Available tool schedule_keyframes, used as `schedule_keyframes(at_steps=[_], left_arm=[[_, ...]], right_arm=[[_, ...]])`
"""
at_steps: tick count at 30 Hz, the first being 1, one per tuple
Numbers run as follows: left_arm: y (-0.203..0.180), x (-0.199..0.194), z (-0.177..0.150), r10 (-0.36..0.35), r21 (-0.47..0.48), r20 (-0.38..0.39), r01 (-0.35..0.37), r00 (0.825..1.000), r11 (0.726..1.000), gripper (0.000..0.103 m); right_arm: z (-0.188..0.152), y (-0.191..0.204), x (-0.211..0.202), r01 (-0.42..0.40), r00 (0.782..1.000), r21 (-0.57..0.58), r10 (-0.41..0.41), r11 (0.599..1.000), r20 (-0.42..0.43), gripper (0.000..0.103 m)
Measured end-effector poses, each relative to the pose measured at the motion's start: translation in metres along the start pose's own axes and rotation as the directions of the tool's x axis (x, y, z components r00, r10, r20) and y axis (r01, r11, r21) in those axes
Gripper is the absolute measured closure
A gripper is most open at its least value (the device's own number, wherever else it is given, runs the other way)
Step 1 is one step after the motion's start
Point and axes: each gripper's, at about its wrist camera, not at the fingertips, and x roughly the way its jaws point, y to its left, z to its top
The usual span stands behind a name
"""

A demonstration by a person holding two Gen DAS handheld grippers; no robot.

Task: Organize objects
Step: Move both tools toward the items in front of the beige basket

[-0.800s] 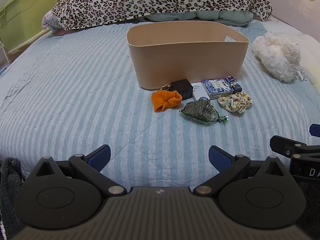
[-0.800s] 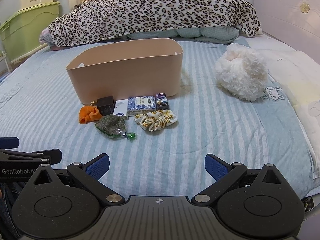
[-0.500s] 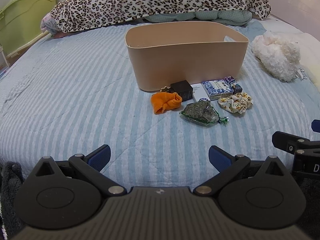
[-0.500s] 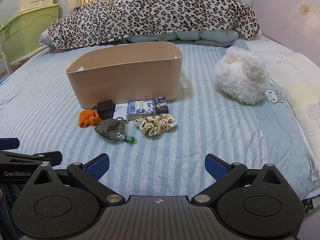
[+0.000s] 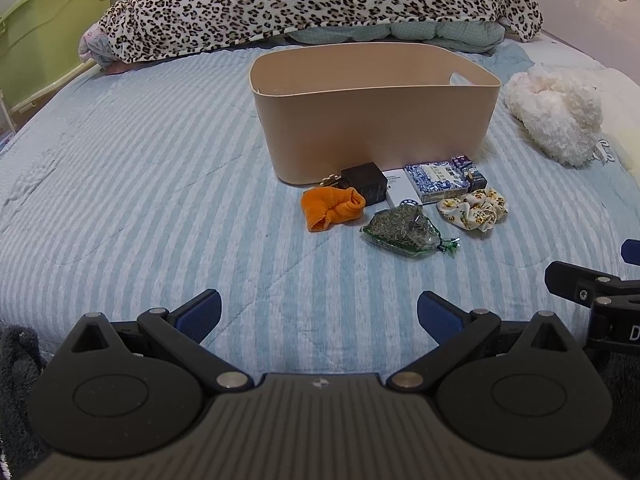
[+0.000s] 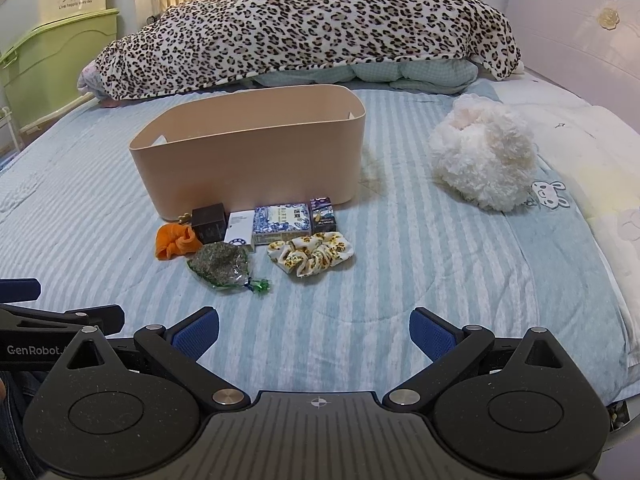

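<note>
Both of my grippers have edged nearer the clutter; left gripper (image 5: 318, 312) and right gripper (image 6: 314, 328) hang released, empty. Small items (image 6: 256, 240) lie on the bed, touching the beige bin (image 6: 248, 160), unsorted.

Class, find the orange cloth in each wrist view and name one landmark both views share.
Left wrist: orange cloth lies just left of centre, at the bin's front left corner.
Right wrist: orange cloth lies left of centre, leftmost of the small items.
Shared landmark: the beige bin.
</note>
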Motion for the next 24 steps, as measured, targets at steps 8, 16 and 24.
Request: schedule_keyframes(at_steps=[8,16,24], left_arm=[[0.003,0.009,0.003,-0.011,-0.008,-0.01,0.011,1.0,1.0,0.0],[0.011,0.023,0.007,-0.016,-0.024,-0.02,0.016,1.0,1.0,0.0],[0.02,0.046,0.015,-0.009,-0.036,-0.036,0.007,0.999,0.999,0.0]], right_arm=[[0.004,0.0,0.009,0.0,1.0,-0.008,0.0,1.0,-0.007,0.0],[0.008,0.0,0.019,-0.004,1.0,-0.011,0.004,1.0,-0.005,0.0],[0.014,-0.004,0.043,-0.013,1.0,-0.024,0.013,1.0,-0.011,0.0]])
